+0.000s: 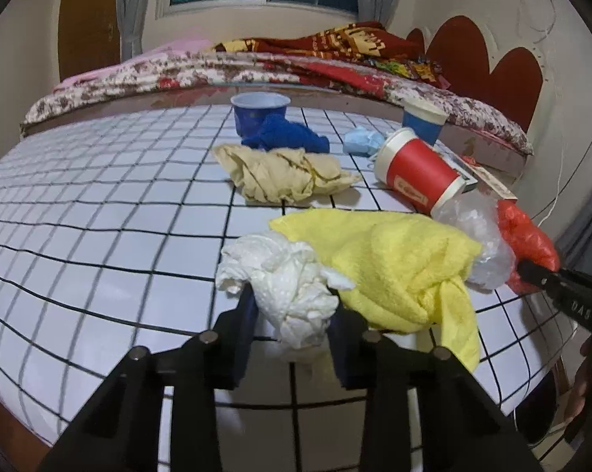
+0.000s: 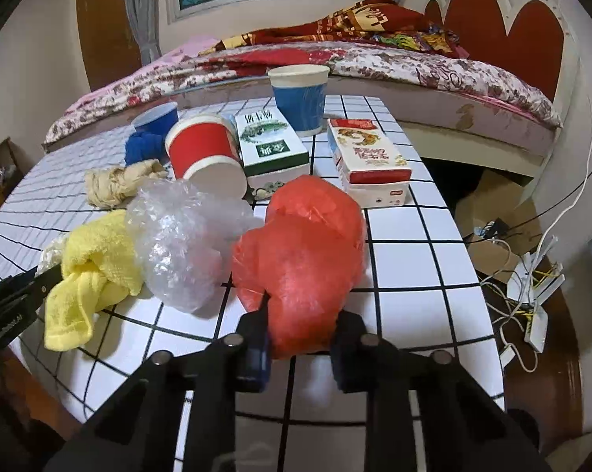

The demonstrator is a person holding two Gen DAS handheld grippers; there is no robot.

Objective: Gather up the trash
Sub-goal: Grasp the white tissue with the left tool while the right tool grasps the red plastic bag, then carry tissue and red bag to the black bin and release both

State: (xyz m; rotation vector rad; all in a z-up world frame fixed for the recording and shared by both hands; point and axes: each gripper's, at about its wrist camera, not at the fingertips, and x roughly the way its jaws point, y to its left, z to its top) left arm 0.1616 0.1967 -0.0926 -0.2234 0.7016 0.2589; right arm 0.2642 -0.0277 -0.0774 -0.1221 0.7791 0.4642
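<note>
My left gripper (image 1: 292, 306) is shut on a crumpled white paper towel (image 1: 292, 287) at the near side of the white grid-patterned table (image 1: 99, 216). A yellow cloth (image 1: 394, 267) lies right beside the towel. My right gripper (image 2: 300, 326) is shut on a crumpled red plastic bag (image 2: 304, 244), which rests on the table (image 2: 414, 275). Clear bubble wrap (image 2: 178, 244) sits between the red bag and the yellow cloth (image 2: 95, 267). The right gripper's tip (image 1: 532, 271) shows at the red bag (image 1: 528, 236) in the left wrist view.
A tipped red paper cup (image 2: 205, 153), two cartons (image 2: 272, 145) (image 2: 370, 157), two blue cups (image 2: 300, 94) (image 1: 256, 114), a blue cloth (image 1: 284, 135), a tan crumpled bag (image 1: 284, 173) and a blue face mask (image 1: 363, 141) lie farther back. A bed (image 1: 217, 70) stands behind. Cables and a power strip (image 2: 532, 295) lie on the floor at right.
</note>
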